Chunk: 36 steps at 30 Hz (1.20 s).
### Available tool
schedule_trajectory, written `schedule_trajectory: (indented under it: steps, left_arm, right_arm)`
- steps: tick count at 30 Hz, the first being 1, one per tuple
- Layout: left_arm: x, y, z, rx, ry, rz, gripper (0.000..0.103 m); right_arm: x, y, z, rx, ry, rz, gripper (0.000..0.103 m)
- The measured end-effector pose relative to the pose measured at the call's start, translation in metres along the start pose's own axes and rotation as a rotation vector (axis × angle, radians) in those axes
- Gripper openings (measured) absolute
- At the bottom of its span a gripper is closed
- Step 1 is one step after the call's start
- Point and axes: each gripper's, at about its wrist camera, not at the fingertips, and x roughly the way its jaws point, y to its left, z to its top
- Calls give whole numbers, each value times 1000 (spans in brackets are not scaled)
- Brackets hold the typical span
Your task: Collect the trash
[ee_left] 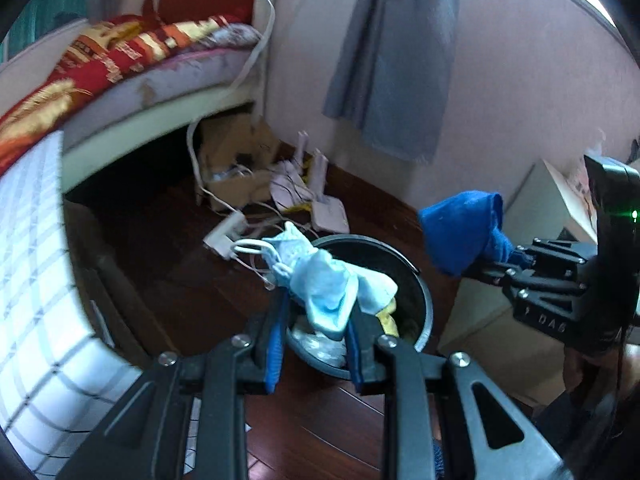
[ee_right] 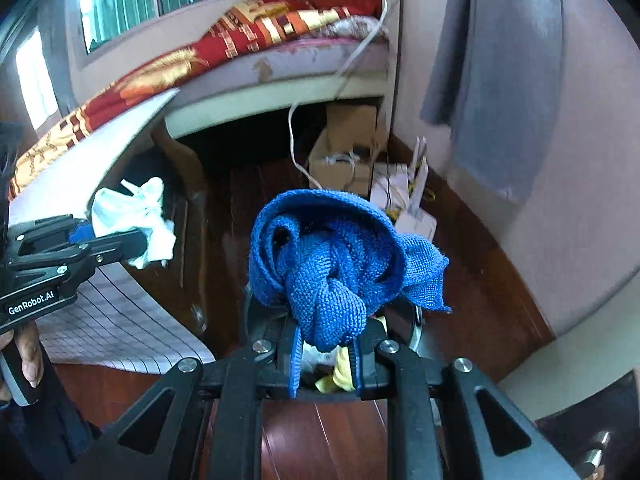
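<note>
My left gripper [ee_left: 316,312] is shut on a crumpled pale blue face mask [ee_left: 320,276] and holds it over the near rim of a black trash bin [ee_left: 416,276] on the floor. The bin holds yellow and white scraps. My right gripper [ee_right: 326,336] is shut on a bunched blue knit cloth [ee_right: 332,256] above the same bin [ee_right: 414,320], which is mostly hidden behind the cloth. The right gripper with its blue cloth [ee_left: 464,228] shows at the right of the left wrist view. The left gripper with its mask [ee_right: 140,220] shows at the left of the right wrist view.
A bed with a red patterned blanket [ee_left: 100,64] stands behind, cardboard boxes [ee_left: 236,144] under it. A power strip [ee_left: 226,234], white cables and white routers [ee_left: 320,200] lie on the dark wood floor by the wall. A grey cloth [ee_left: 396,60] hangs on the wall. A checked sheet [ee_left: 36,260] hangs at left.
</note>
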Motion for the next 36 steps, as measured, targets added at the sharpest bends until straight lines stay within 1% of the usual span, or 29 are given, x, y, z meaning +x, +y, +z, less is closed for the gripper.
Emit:
schedule_trajectory:
  steps: [3,4,5,7,11,12,16,17,18,19,20,21,22,24,26,29,36]
  left_arm:
    - [21,-7,-3,5,45,-18,28]
    - [27,-8,-4,4,57,-23,24]
    - [36,-9,-4,4,77,-30,18]
    - [51,-10,-5,1,108,-38,18]
    - [75,-13,-4,3,144,-59,18]
    - [83,-13,-5,-2,158,-68,16]
    - [107,-18,-9,0,199,-79,15]
    - [110,-17,-9,-5,198,-94,18]
    - [114,-15,-10,-8,203,-99,42]
    - [120,-12,-12,-8,222,-72,62]
    - [123,-9,-14,-3,234,-29,87]
    - [123,-6,-16,-4,225,-7,91]
    - [120,0,-19,-20,219,17,91]
    - [117,10,-24,-54,235,55,103]
    - [109,18,-30,-75,218,107,103]
    - [100,22,-36,-75,196,158,103]
    - [86,25,-38,-85,173,174,103]
  right_arm:
    - [19,-8,-12,1,52,-2,21]
    - [27,-11,-16,0,70,-4,21]
    - [35,-12,-18,-3,83,-8,21]
    - [50,-17,-24,-6,114,-11,21]
    - [75,-23,-32,-11,164,-8,21]
    - [81,-24,-33,-11,174,-6,21]
    - [105,-25,-34,-18,226,9,21]
    - [111,-24,-33,-31,236,12,25]
    - [116,-22,-32,-51,243,3,30]
    - [120,-20,-33,-68,260,-26,59]
    - [126,-21,-34,-79,275,-85,89]
    - [127,-24,-36,-80,267,-116,94]
    - [127,-26,-37,-72,266,-112,94]
    - [128,-29,-38,-70,275,-135,95]
    - [125,-31,-38,-66,255,-153,103]
    - [121,-35,-37,-25,251,-167,103]
    - [111,-22,-32,-23,228,-154,103]
